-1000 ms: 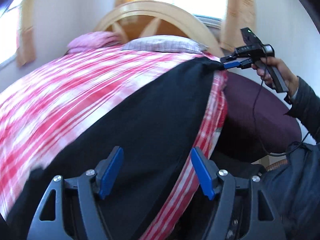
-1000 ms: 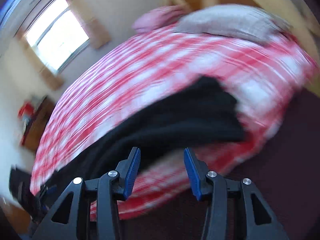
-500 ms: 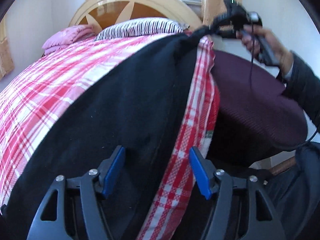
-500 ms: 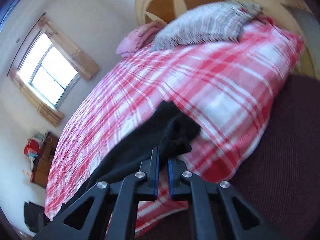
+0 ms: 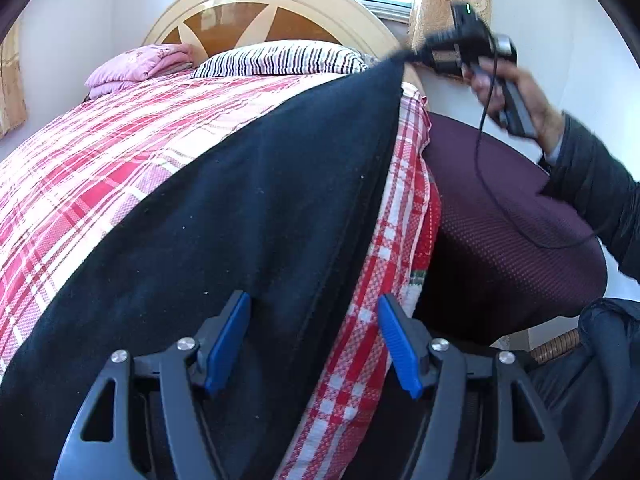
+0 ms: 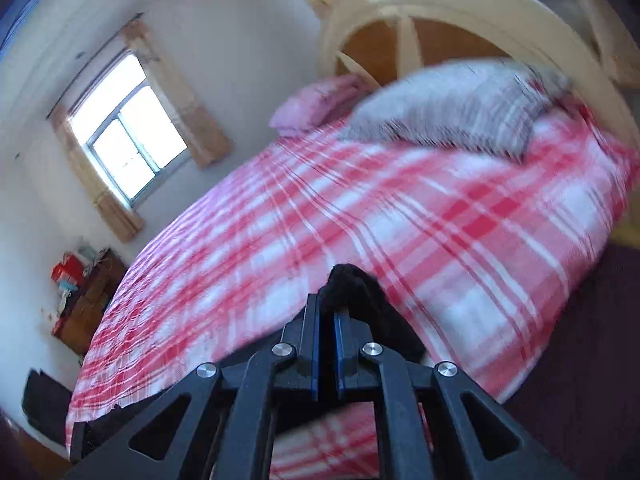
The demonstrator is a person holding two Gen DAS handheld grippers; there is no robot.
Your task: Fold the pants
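Black pants (image 5: 248, 216) lie lengthwise along the right side of a bed with a red-and-white plaid cover (image 5: 100, 152). My left gripper (image 5: 314, 344) is open, its blue pads either side of the near end of the pants and their right edge. My right gripper (image 6: 327, 312) is shut on the far end of the pants (image 6: 352, 284), which bunches up between its pads. In the left wrist view the right gripper (image 5: 432, 56) holds that end lifted off the bed near the headboard.
A striped pillow (image 5: 280, 58) and a folded pink blanket (image 5: 136, 66) lie at the wooden headboard (image 5: 264, 12). A dark maroon seat (image 5: 508, 232) stands against the bed's right side. A wooden cabinet (image 6: 86, 300) stands by the far wall.
My right gripper closed on the far end of the pants and has lifted it up toward the headboard. The left gripper stays open at the near end.
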